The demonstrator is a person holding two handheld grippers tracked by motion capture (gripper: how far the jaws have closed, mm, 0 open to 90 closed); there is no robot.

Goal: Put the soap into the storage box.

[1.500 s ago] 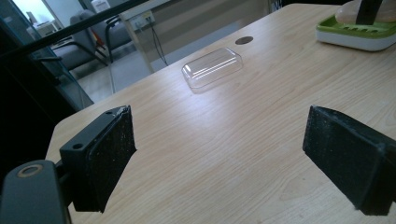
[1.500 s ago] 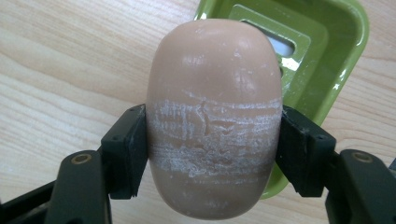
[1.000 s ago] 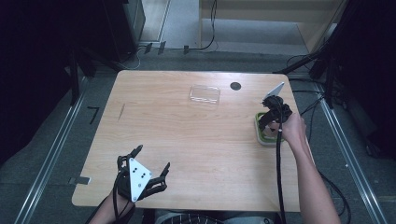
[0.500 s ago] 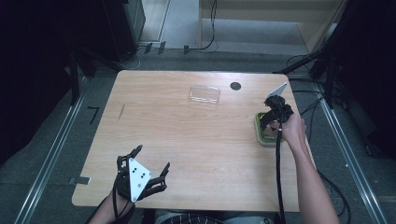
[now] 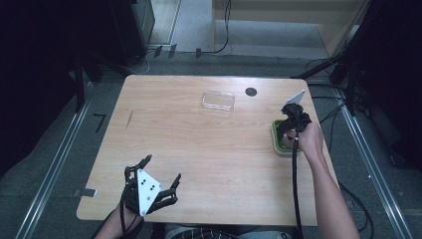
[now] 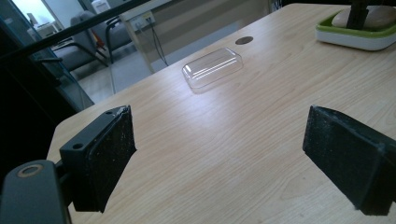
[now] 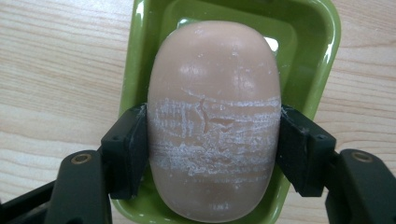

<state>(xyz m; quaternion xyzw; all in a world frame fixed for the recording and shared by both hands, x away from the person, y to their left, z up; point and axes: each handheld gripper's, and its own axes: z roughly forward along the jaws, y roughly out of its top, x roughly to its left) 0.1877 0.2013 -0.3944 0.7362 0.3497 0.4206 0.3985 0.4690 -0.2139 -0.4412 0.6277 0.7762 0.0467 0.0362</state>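
Note:
A pinkish oval soap bar [image 7: 214, 116] lies in a green soap dish [image 7: 140, 56] at the table's right edge. My right gripper [image 7: 212, 154] is shut on the soap, one pad pressed against each long side; white scuff marks cross the bar between them. In the high view this right gripper [image 5: 293, 122] points down into the green dish [image 5: 275, 137]. My left gripper [image 5: 149, 191] hovers open near the front left edge, nothing between its jaws. In the left gripper view, the clear plastic lid [image 6: 212, 67] lies ahead and the dish [image 6: 355, 37] shows at the upper right.
A clear plastic lid [image 5: 218, 100] lies upside on the far middle of the wooden table [image 5: 199, 144]. A dark round cable hole [image 5: 251, 91] sits beside it. Metal rails and cables run along the floor on both sides.
The right gripper has settled slightly lower over the dish. The left gripper has not moved.

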